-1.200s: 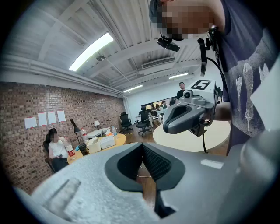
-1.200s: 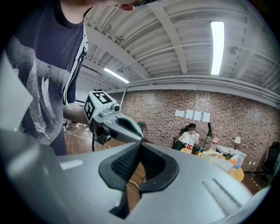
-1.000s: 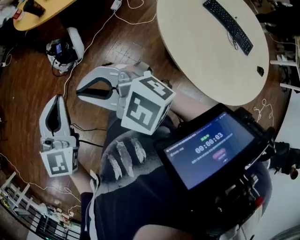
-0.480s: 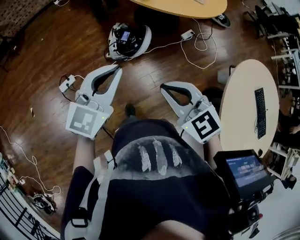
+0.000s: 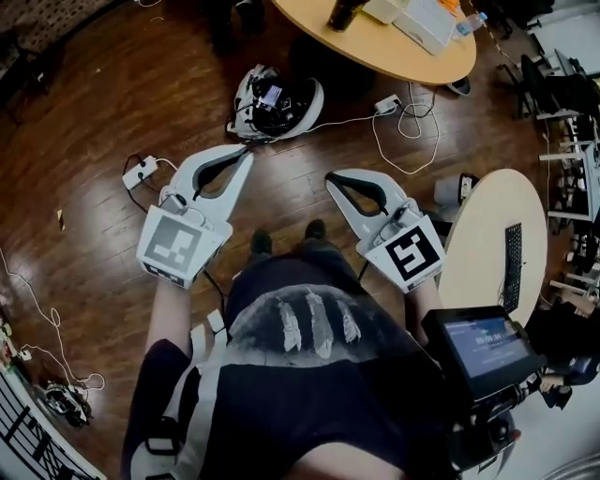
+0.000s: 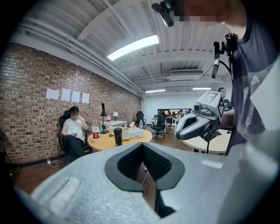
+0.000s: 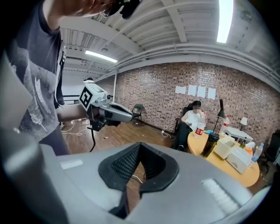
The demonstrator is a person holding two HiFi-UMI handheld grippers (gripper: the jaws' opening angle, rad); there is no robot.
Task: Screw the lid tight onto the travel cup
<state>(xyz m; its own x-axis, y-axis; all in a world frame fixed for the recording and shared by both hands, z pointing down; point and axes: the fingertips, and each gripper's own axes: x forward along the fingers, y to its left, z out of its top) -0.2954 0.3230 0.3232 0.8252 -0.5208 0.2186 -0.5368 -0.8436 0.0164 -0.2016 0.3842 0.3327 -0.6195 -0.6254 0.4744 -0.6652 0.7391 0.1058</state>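
A person stands on a wood floor [image 5: 84, 122], holding a gripper in each hand out in front of the body. The left gripper [image 5: 242, 159] has its jaws pressed together with nothing between them. The right gripper [image 5: 334, 178] is closed and empty too. The travel cup [image 5: 345, 13], dark and upright, stands on a round worktop [image 5: 412, 58] ahead, well apart from both grippers, near a white box [image 5: 427, 21]. Another person [image 6: 73, 131] sits beside that worktop.

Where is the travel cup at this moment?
Head view, top centre: the travel cup stands on the round wooden table, left of the white boxes.
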